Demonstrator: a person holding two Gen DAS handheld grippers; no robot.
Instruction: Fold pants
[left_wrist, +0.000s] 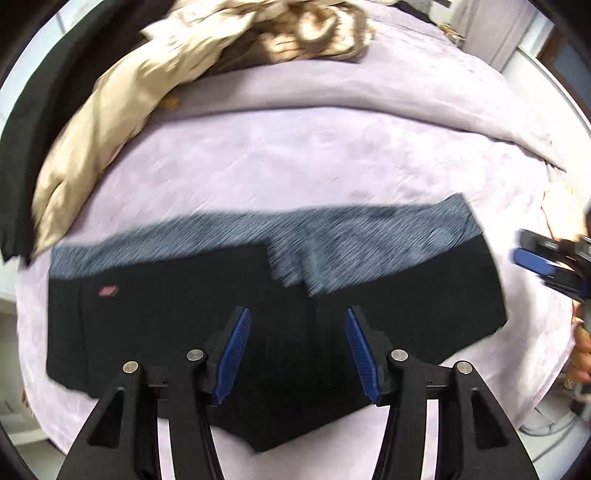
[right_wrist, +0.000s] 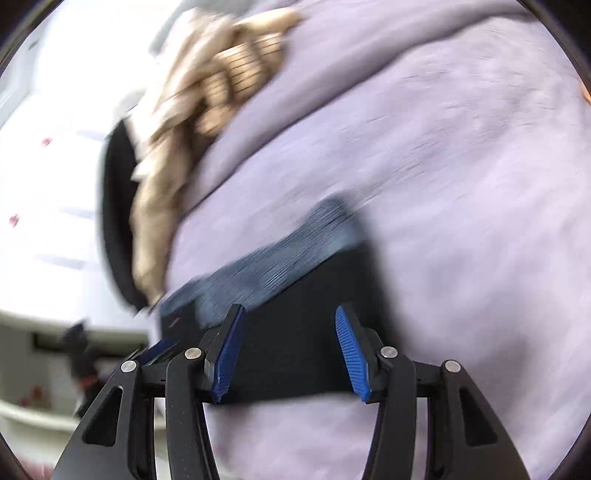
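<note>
**Both grippers clear of the folded pants**

Your left gripper (left_wrist: 298, 354) hangs above the pants (left_wrist: 184, 325) with its jaws apart and nothing between the blue pads (left_wrist: 236, 350); the cloth you see through the gap lies below them, not pinched. The pants lie folded on the bed (left_wrist: 295, 158), spread on its lilac cover, a black bundle with a grey heathered waistband (left_wrist: 332, 236) along the far edge and a small pink label (left_wrist: 107, 291) near the left end. One black corner points toward you at the near side.

Your right gripper (right_wrist: 290, 350) is also spread wide and holds nothing; in its own blurred view the pants (right_wrist: 295, 332) sit below and beyond the fingertips. From the left wrist view you catch that right gripper (left_wrist: 546, 266) at the right edge, off the pants' right end.

A crumpled beige cloth (left_wrist: 92, 129) lies at the far left of the bed, well apart from the pants.
</note>
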